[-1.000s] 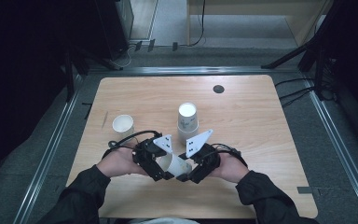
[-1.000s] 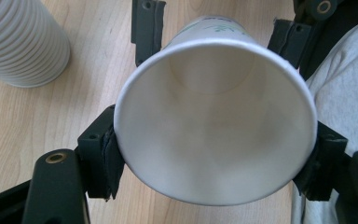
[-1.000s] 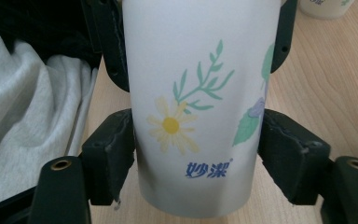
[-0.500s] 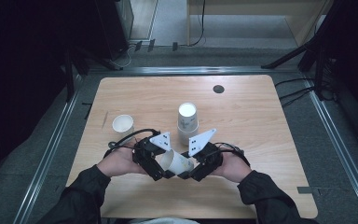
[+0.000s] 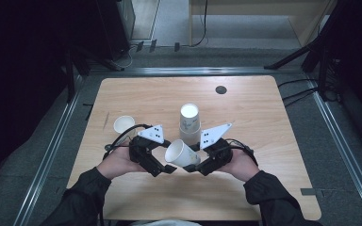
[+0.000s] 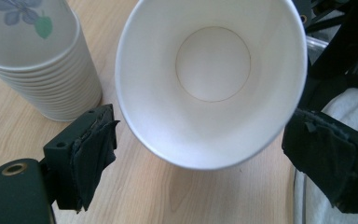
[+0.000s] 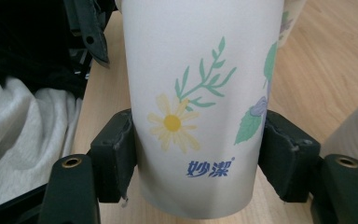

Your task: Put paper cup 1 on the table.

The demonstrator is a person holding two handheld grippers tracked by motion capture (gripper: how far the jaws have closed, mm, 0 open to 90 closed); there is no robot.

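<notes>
A white paper cup [image 5: 181, 154] with a flower print is held on its side just above the table, mouth toward the left. My right gripper [image 5: 194, 163] is shut on its wall; in the right gripper view both pads [image 7: 117, 153] press the cup [image 7: 200, 84] near its base. My left gripper [image 5: 166, 161] faces the cup's mouth and is open. In the left gripper view the cup's rim [image 6: 168, 154] lies between the two spread pads [image 6: 92, 149] without touching them. An upside-down stack of the same cups [image 5: 189, 123] stands just behind, also seen as the stack [image 6: 37, 70].
A single small cup [image 5: 123, 124] stands upright to the left on the wooden table [image 5: 264, 141]. A dark round spot [image 5: 221, 89] marks the far side. The person's pale clothing [image 7: 23, 140] lies past the table's near edge.
The held cup has lifted a little and its open mouth shows more toward the left gripper. Both hands have stayed near the table's front middle.
</notes>
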